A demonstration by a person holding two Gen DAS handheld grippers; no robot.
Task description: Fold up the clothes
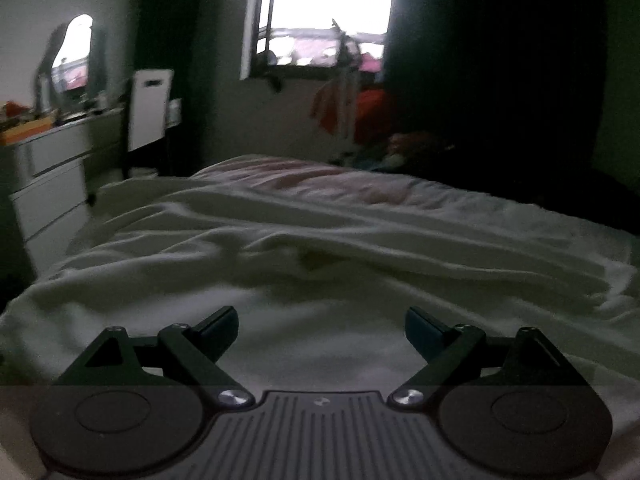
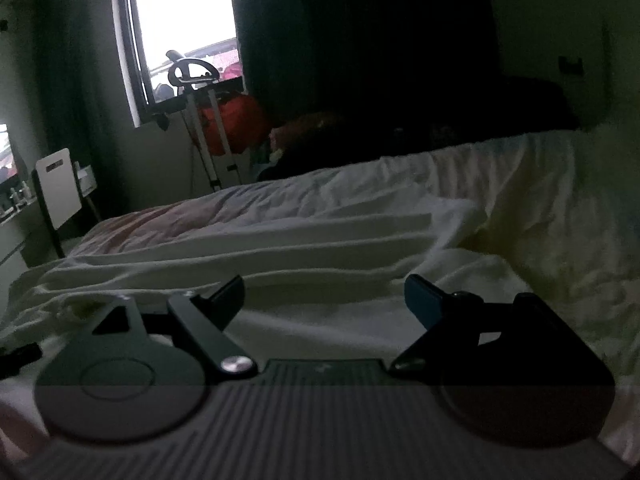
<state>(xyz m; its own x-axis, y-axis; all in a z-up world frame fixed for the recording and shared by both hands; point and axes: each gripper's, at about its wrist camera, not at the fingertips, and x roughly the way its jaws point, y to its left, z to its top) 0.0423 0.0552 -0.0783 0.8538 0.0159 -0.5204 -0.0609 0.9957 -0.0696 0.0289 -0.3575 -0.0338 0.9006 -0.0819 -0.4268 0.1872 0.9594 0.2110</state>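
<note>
Left gripper [image 1: 322, 326]: jaws spread wide, nothing between them, held low over white cloth [image 1: 304, 248]. Right gripper [image 2: 324, 300]: jaws likewise parted and empty, low over the same white cloth [image 2: 280, 240]. Cloth: pale, rumpled, lying in long ridges across the bed [image 1: 540, 216]; in the dim light it cannot be told whether it is a garment or the bedding, nor where one ends and the other starts. A pinkish patch [image 1: 304, 178] shows at the far end of the bed in the left view and at the far left [image 2: 160, 220] in the right view. Window [image 1: 332, 12]: bright, overexposed, on the far wall past the bed; also seen in the right view [image 2: 184, 28]. Curtain [image 1: 492, 60]: dark, just right of the window. Rack [image 2: 200, 120]: white-framed, standing below the window, with red fabric [image 2: 236, 120] hanging on or beside it. Chair [image 1: 150, 110]: white back, by the wall left of the window. Drawers [image 1: 52, 184]: pale, at the left edge beside the bed, top cluttered with small blurred items. Mirror [image 1: 74, 54]: arched, above the drawers, reflecting the window light. Whole scene is dim and slightly blurred.
</note>
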